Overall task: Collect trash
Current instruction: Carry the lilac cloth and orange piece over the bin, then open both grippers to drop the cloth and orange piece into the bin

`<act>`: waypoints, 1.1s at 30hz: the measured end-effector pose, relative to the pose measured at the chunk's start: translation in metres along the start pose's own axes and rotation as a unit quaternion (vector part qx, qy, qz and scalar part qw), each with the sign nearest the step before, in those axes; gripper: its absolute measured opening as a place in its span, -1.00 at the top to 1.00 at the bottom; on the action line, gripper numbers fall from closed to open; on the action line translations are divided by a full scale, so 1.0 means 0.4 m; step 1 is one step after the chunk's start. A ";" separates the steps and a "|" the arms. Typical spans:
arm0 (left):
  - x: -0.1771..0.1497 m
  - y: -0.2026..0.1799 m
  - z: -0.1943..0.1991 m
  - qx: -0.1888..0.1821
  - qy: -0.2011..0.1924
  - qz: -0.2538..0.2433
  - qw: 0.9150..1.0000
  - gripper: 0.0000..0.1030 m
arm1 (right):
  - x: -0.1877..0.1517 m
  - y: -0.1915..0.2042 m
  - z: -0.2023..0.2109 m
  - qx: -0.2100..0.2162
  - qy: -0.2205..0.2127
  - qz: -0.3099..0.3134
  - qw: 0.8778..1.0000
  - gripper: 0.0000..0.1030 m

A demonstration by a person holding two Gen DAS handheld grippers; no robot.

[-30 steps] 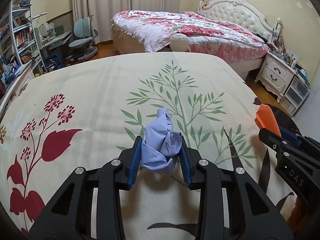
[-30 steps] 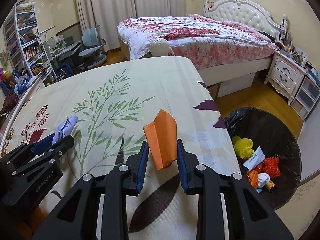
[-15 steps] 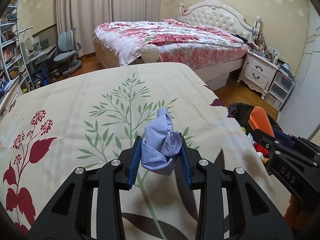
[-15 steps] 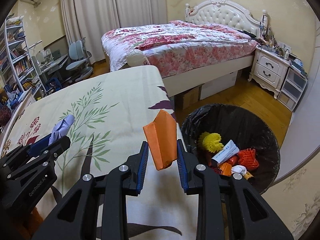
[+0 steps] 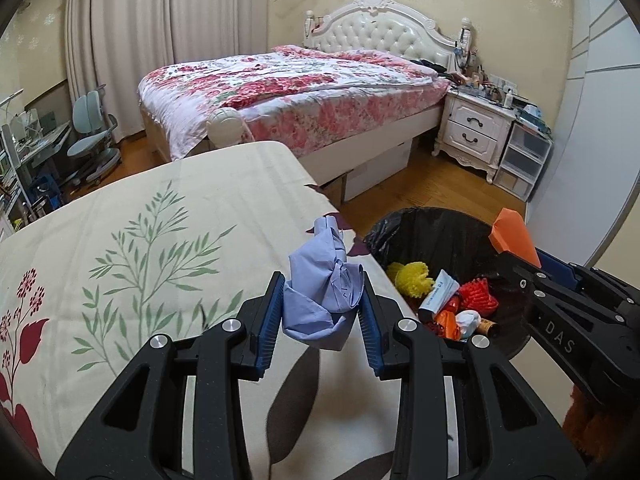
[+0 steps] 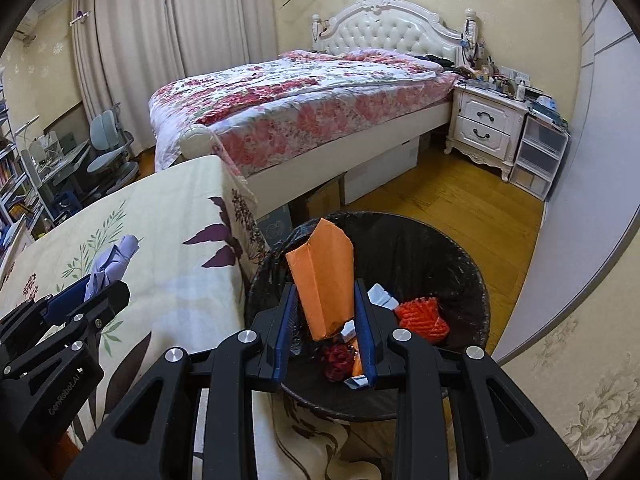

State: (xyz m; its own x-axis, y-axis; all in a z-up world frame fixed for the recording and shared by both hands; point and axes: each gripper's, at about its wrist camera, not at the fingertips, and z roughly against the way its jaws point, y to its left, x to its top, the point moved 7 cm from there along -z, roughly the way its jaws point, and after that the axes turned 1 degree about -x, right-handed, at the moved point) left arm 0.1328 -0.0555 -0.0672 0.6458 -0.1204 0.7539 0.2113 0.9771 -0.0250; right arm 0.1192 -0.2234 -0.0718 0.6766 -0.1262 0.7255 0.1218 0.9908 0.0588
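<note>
Between my right gripper's [image 6: 325, 320] jaws I clamp orange paper [image 6: 322, 276] over the bin [image 6: 460, 264]; my left gripper [image 5: 322, 312] pinches a blue wad [image 5: 324, 292] above the table [image 5: 160, 240] edge. Carrying step: next, release both into the bin.

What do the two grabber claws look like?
Both the left gripper and the right gripper are black plastic, with cut-out triangle holes, shiny silver bolts and ridged blue pads inside the fingers. White lettering is printed on their sides.
</note>
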 end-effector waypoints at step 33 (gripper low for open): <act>0.062 -0.181 -0.188 -0.008 0.032 -0.054 0.998 0.29 | 0.019 -0.148 -0.131 -0.032 0.018 -0.045 0.998 0.44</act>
State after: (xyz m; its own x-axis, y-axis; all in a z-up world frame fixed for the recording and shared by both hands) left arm 0.1886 -0.1424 -0.0962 0.6643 -0.2362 0.7092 0.2930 0.9551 0.0437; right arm 0.1551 -0.2855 -0.1056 0.6865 -0.2180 0.6936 0.2287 0.9703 0.0786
